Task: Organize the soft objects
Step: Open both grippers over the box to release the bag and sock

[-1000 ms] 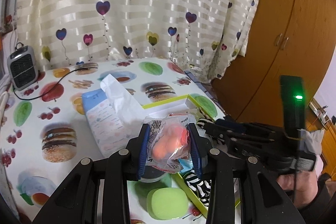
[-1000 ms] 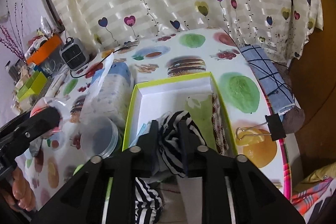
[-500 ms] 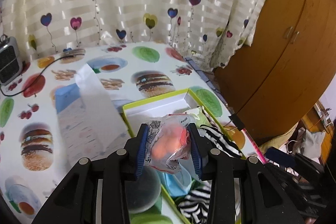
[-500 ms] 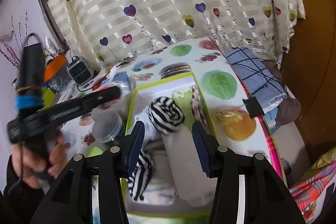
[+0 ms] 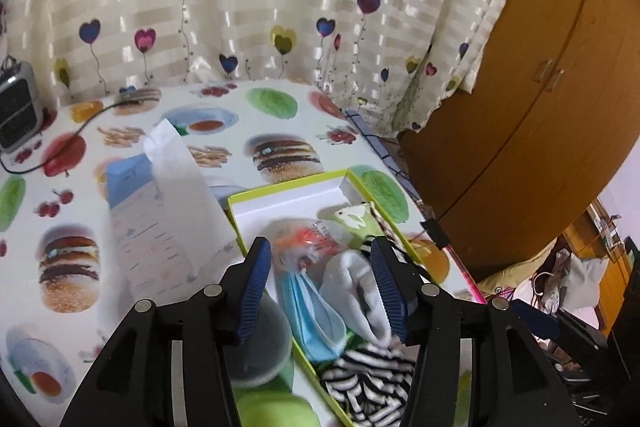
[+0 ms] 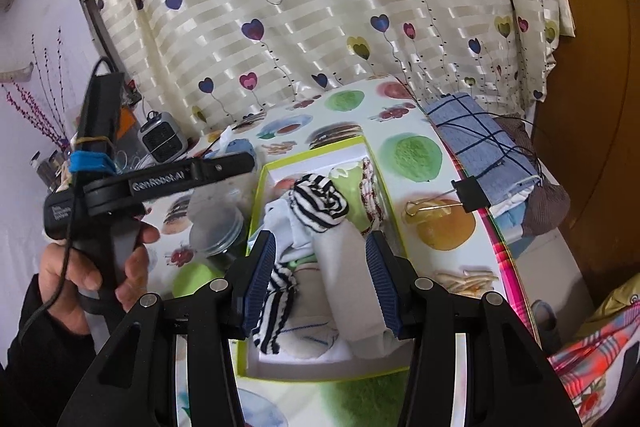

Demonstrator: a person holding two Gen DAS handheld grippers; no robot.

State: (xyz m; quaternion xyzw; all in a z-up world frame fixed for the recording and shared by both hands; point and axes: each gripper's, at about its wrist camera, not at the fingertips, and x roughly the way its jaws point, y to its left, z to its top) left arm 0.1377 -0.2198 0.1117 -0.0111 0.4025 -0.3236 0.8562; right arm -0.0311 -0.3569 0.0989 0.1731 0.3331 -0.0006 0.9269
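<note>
Both of my grippers hang over a lime-edged white box (image 5: 294, 193) on a table covered in a cloth (image 5: 132, 211) printed with burgers and fruit. My left gripper (image 5: 320, 287) has its blue ribbed fingers (image 5: 256, 287) spreading apart, and nothing is pressed between them; the clear bag with something orange inside (image 5: 306, 241) lies loose below, in the box's far half, just beyond the fingertips. Beside it in the box lie a blue face mask (image 5: 316, 315), a pale rolled sock (image 5: 360, 291) and, nearer the camera, a black-and-white striped cloth (image 5: 368, 383).

Going left to right in the left wrist view: a small grey heater (image 5: 16, 111) stands at the table's far left edge, a soft tissue pack (image 5: 160, 219) with one sheet pulled up lies beside the box, a round clear lid (image 5: 260, 347) and a green sponge (image 5: 272, 407) sit under my left finger, then comes the box, then a wooden wardrobe (image 5: 540, 107).

My right gripper (image 6: 322, 287) is released too, jaws apart over the box's near half, touching nothing. Between its fingers, lower down, rest a striped sock (image 6: 276, 303) and a light grey sock (image 6: 352, 279); a striped rolled sock (image 6: 320, 203) sits on top of the pile farther in. My left hand (image 6: 92, 267) shows at the left. A binder clip (image 6: 468, 193) grips the table's right edge.
</note>
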